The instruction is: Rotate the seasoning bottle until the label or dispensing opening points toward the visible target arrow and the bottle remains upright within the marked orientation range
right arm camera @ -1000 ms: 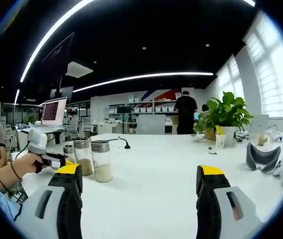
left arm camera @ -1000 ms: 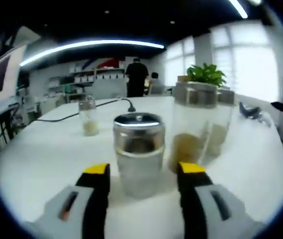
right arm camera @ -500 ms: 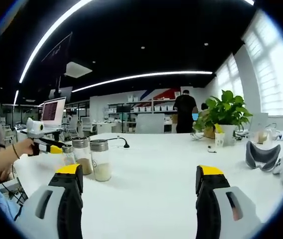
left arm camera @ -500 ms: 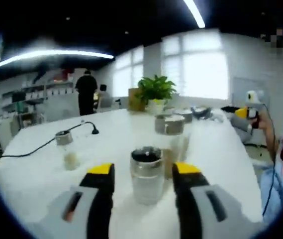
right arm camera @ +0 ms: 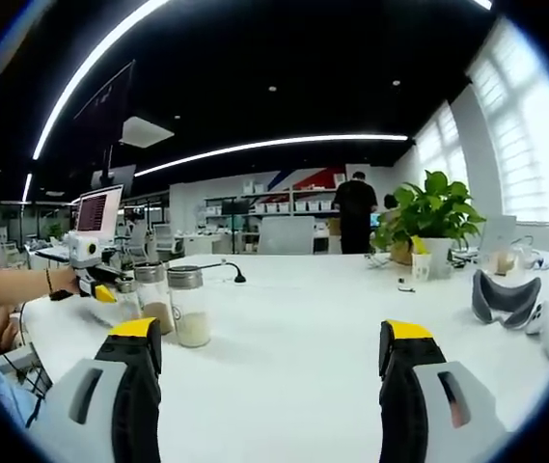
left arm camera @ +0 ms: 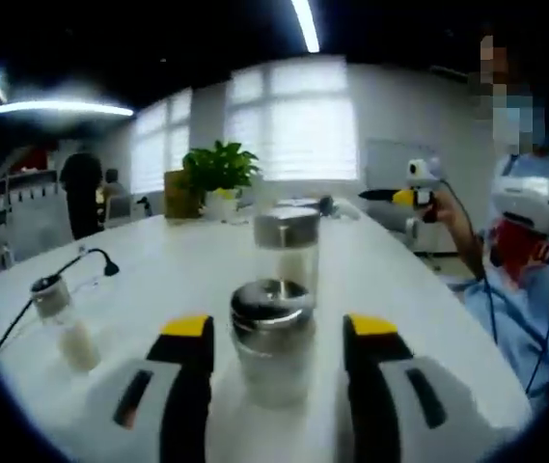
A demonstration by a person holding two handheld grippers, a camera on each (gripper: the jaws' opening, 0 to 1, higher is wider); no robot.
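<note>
A clear seasoning bottle [left arm camera: 272,349] with a steel lid stands upright on the white table [left arm camera: 158,280]. My left gripper [left arm camera: 276,333] is shut on it, one yellow-tipped jaw on each side. A taller bottle [left arm camera: 287,241] stands right behind it, and a small one [left arm camera: 62,313] stands to the left. In the right gripper view my left gripper [right arm camera: 96,282] reaches in from the left to the bottles [right arm camera: 191,305]. My right gripper [right arm camera: 270,333] hovers open over bare table, holding nothing; it also shows at the far right [left arm camera: 411,196] in a person's hand.
A black cable [left arm camera: 52,289] runs across the table on the left. A potted plant [right arm camera: 430,210] and a grey headset [right arm camera: 501,297] sit toward the table's far right. A person [right arm camera: 353,218] stands at the back by shelves.
The left gripper view has swung round to the right while the bottle stayed between the jaws; the tall bottle now lines up behind it. The right gripper has barely moved.
</note>
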